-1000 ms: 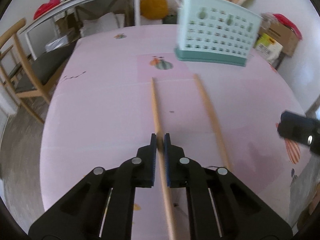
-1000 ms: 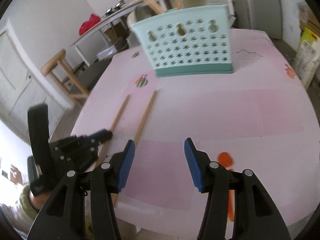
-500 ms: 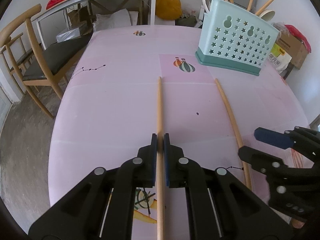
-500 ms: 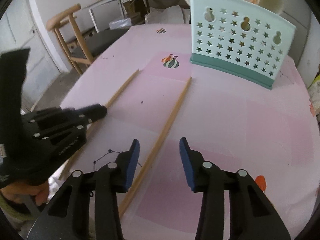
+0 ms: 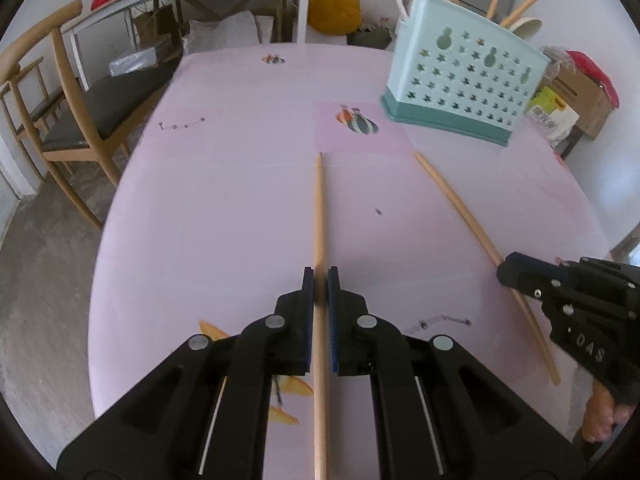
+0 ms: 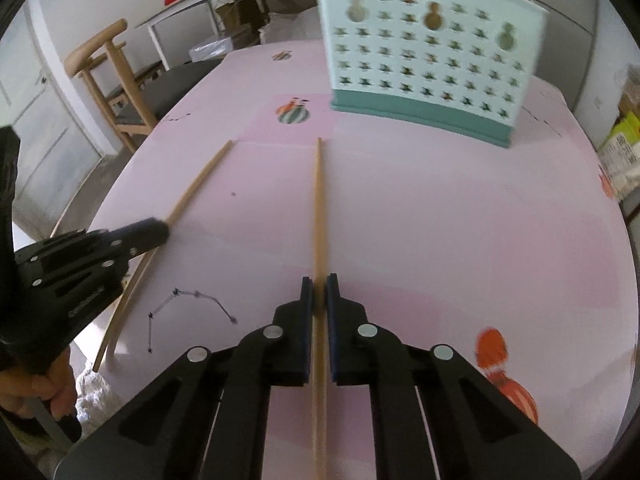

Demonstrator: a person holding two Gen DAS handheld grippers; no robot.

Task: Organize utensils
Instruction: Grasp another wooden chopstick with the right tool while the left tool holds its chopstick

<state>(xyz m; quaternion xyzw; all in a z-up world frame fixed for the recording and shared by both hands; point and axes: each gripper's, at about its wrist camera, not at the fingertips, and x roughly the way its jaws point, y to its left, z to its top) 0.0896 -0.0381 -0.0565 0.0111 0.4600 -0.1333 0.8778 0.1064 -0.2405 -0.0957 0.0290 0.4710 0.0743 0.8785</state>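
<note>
- Now both grippers are down on the pink table (image 5: 224, 208), each with one long wooden chopstick between its pads.
- Left gripper (image 5: 320, 280): tongs clamped together on the left chopstick (image 5: 319, 208), which lies flat, pointing away toward the holder.
- Right gripper (image 6: 319, 286): tongs pinched tight on the right chopstick (image 6: 319, 200), also lying on the cloth, its tip just short of the mint-green utensil holder (image 6: 428, 52).
- Handling, by my reckoning: light, stiff, thin, smooth round wood, so it can roll or swivel in the pads. Both grips sit toward the near half of the stick, which leaves a long free end to steer into the holder; a hold nearer the middle would pivot less.
- Left wrist view alone shows chopsticks and a ladle already standing in the holder (image 5: 460, 84), plus the right gripper (image 5: 505, 270) side-on over its stick (image 5: 460, 204).
- Right wrist view alone shows the hand (image 6: 28, 392) gripping the left tool.
</note>
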